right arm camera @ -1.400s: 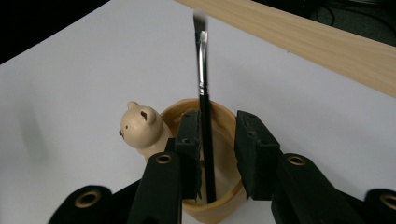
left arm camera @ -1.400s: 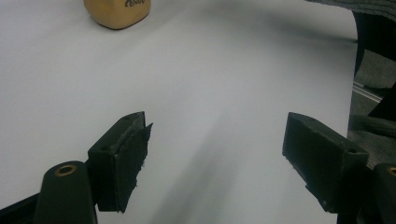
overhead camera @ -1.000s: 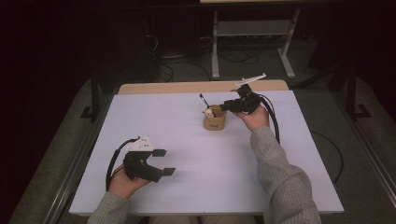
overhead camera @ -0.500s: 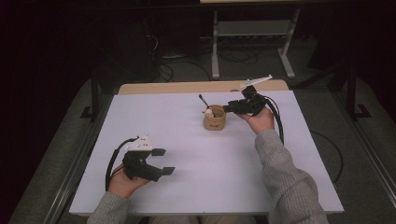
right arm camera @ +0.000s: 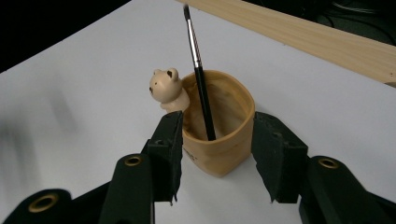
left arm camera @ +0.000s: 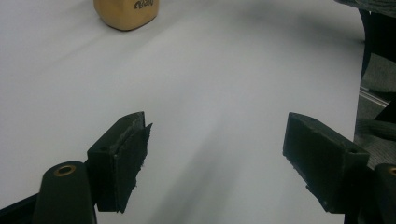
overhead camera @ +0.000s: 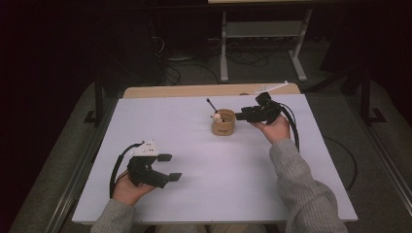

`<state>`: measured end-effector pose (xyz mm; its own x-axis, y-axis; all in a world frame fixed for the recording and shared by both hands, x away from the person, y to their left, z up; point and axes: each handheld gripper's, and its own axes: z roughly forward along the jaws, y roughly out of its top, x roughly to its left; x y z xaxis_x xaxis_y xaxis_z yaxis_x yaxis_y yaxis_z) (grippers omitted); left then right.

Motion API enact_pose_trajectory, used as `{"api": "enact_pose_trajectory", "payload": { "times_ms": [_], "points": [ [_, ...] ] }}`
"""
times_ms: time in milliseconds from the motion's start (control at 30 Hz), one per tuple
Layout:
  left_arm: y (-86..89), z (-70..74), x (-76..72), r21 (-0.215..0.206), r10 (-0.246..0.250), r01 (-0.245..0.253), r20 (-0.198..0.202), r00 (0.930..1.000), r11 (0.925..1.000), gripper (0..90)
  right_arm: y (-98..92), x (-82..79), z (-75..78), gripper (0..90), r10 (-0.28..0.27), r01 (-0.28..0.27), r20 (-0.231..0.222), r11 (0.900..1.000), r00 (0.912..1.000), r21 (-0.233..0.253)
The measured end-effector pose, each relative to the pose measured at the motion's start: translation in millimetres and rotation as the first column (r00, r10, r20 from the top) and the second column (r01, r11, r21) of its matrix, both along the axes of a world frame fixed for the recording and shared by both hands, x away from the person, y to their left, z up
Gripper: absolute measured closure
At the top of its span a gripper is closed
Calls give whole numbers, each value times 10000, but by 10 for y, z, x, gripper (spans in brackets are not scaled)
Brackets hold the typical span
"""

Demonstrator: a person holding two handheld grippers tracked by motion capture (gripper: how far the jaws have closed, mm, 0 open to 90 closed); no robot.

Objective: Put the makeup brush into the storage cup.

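Tan cup (right arm camera: 219, 135), holding a paintbrush (right arm camera: 198, 70), is flanked by the open right claw (right arm camera: 215, 154); the left claw (overhead camera: 165, 167) is held open on the table (overhead camera: 218, 184).

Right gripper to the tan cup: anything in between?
Nothing visible. The right gripper already has its open fingers on either side of the tan cup, with only bare white table around it. The brush and bear figure sit at the cup itself.
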<state>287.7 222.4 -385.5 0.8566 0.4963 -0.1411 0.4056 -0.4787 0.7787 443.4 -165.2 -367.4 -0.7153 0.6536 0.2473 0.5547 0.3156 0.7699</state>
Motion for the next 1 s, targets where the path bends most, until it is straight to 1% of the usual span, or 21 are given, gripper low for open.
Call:
{"api": "enact_pose_trajectory", "payload": {
  "times_ms": [133,200,233,267,400,567,667,900,1000],
  "points": [
    [1,1,0,-32,29,-29,-12,10000,10000,213,-1,-33,-13,506,32,-32,-70,10000,10000,4],
    [-4,10,0,1,-22,22,41,10000,10000,213,-1,-60,-33,494,156,-156,-158,9999,9998,-11],
    [-9,6,0,-47,-3,3,41,10000,10000,214,1,-72,-40,494,188,-188,-155,9998,9997,36],
    [-6,6,5,36,-48,48,60,10000,10000,213,1,-83,-44,494,203,-204,-125,9998,9997,-19],
    [3,-2,16,129,-96,95,71,9999,9999,213,-2,-120,-54,488,260,-261,-107,9996,9996,-55],
    [5,-3,14,54,13,-13,36,10000,10000,214,-2,-171,-50,481,324,-325,-32,9994,9995,-68],
    [13,-12,24,203,73,-73,17,10000,9998,214,-8,-196,-48,485,382,-383,-119,9992,9992,-73],
    [25,-14,31,124,138,-139,49,9999,9998,214,-25,-254,-58,477,452,-452,-63,9990,9990,-67],
    [30,-11,33,197,113,-114,41,9999,9997,214,-37,-286,-72,469,413,-413,4,9991,9991,-134]
  ]
}}
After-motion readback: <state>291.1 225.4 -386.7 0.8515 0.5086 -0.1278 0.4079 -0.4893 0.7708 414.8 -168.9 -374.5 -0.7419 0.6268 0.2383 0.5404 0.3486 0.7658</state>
